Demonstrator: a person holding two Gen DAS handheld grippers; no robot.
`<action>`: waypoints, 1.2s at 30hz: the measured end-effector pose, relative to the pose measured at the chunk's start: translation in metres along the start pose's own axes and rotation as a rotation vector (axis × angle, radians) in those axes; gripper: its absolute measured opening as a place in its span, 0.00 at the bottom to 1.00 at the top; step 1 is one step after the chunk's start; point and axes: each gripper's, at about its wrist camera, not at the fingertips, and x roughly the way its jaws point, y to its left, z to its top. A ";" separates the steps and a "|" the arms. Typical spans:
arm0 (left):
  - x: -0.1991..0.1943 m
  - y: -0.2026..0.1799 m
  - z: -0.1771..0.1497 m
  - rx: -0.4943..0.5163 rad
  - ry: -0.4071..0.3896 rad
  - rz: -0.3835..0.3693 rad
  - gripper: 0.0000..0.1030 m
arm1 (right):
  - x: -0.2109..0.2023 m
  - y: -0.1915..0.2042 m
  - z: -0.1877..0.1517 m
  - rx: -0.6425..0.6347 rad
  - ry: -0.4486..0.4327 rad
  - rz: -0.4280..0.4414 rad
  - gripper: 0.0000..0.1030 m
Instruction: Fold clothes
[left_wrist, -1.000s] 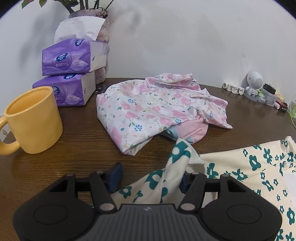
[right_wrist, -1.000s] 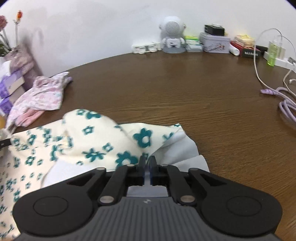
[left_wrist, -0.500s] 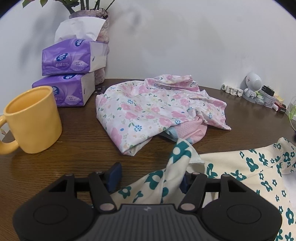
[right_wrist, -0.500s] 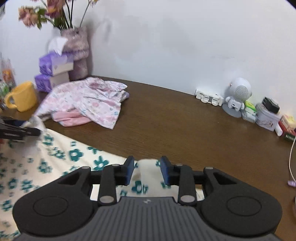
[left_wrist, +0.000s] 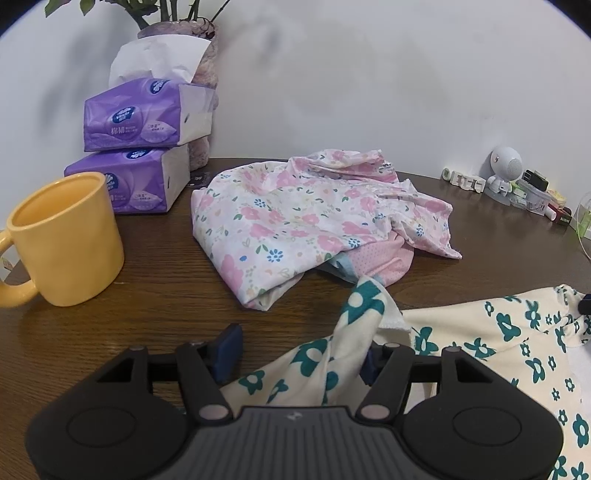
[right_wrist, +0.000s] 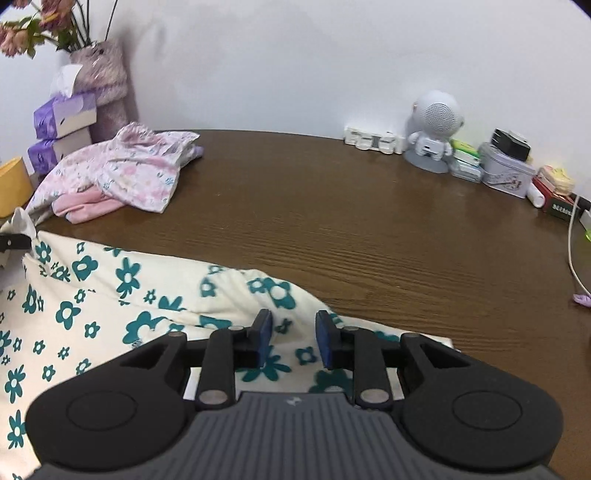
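Two claws are over the cream cloth with green flowers (right_wrist: 92, 295), which lies spread on the near part of the brown table (right_wrist: 369, 236). A second ago the right claw (right_wrist: 292, 339) was shut tight on an edge of this cloth. Now its blue pads (right_wrist: 263, 332) are apart, with the cloth lying flat under them, so it has let go. That looks like one fold was just laid down, though I cannot be sure. The left claw (left_wrist: 299, 354) has stayed the same: its pads are wide apart, and a bunched corner of the cloth sticks up between them without being pinched. The left view shows things the right view cuts off: the whole yellow mug (left_wrist: 66, 240) at the far left and the purple tissue packs (left_wrist: 147, 110) up close. The right view shows the wide bare table, the white toy robot (right_wrist: 434, 129) and a cable (right_wrist: 572, 258) at the far right. Both views show the pink flower clothes (left_wrist: 303, 221) in a loose heap farther back, not folded flat.
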 end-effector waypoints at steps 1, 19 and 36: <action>0.000 0.000 0.000 0.001 0.000 0.000 0.61 | -0.002 -0.004 -0.002 0.009 -0.003 0.002 0.24; 0.000 -0.002 -0.001 0.018 -0.003 0.001 0.64 | -0.008 -0.026 -0.004 0.107 -0.023 0.003 0.24; -0.046 -0.026 0.002 0.086 0.015 -0.201 0.62 | -0.024 -0.020 -0.004 0.115 -0.055 0.025 0.31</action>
